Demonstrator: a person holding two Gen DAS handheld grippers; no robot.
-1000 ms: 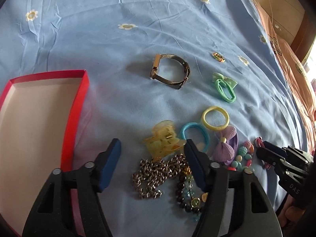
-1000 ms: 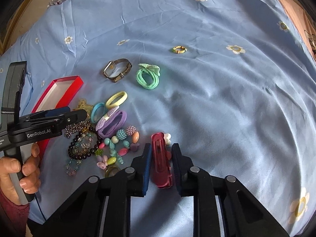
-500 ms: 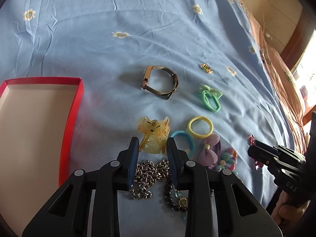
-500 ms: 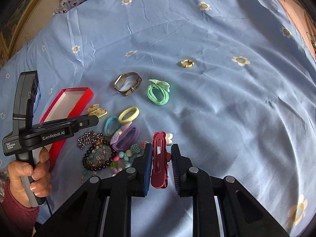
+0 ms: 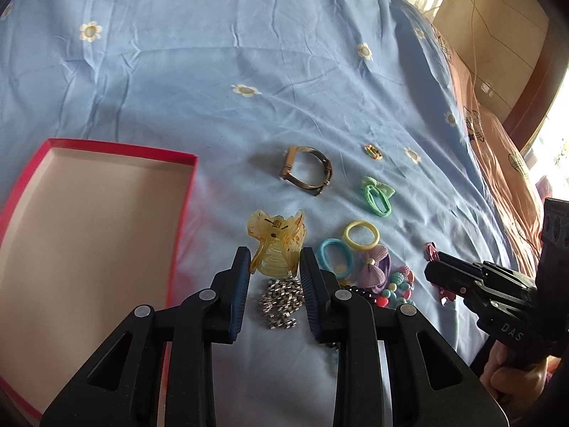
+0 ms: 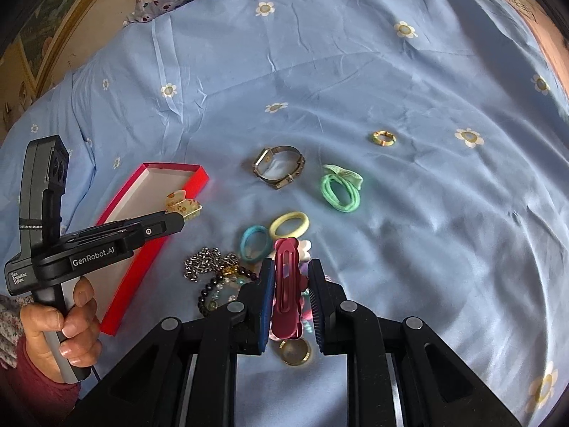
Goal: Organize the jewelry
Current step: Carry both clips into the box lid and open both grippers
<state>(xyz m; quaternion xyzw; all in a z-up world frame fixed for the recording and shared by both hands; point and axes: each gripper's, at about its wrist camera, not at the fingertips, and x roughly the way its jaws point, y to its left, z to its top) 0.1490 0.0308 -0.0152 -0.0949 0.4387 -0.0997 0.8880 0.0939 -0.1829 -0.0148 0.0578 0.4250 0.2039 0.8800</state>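
Observation:
My left gripper (image 5: 274, 259) is shut on a yellow claw hair clip (image 5: 275, 245) and holds it above the bed; from the right wrist view the clip (image 6: 183, 206) hangs near the red box (image 6: 121, 284). My right gripper (image 6: 291, 277) is shut on a dark red hair clip (image 6: 286, 284), lifted above the jewelry pile. The open red box (image 5: 177, 242) lies at the left of the left wrist view. A silver chain (image 5: 282, 300), blue hair tie (image 5: 334, 258), yellow hair tie (image 5: 361, 235) and beads (image 5: 398, 284) lie on the sheet.
A metal watch (image 5: 307, 170), a green hair tie with bow (image 5: 377, 195) and a small ring (image 5: 373, 151) lie farther out on the blue flowered sheet (image 5: 249, 53). A purple bow tie (image 5: 375, 272) lies by the beads. A round gold piece (image 6: 295, 352) lies under my right gripper.
My left gripper shut on the yellow claw clip and lifted it off the pile toward the red box. My right gripper rose with the dark red clip.

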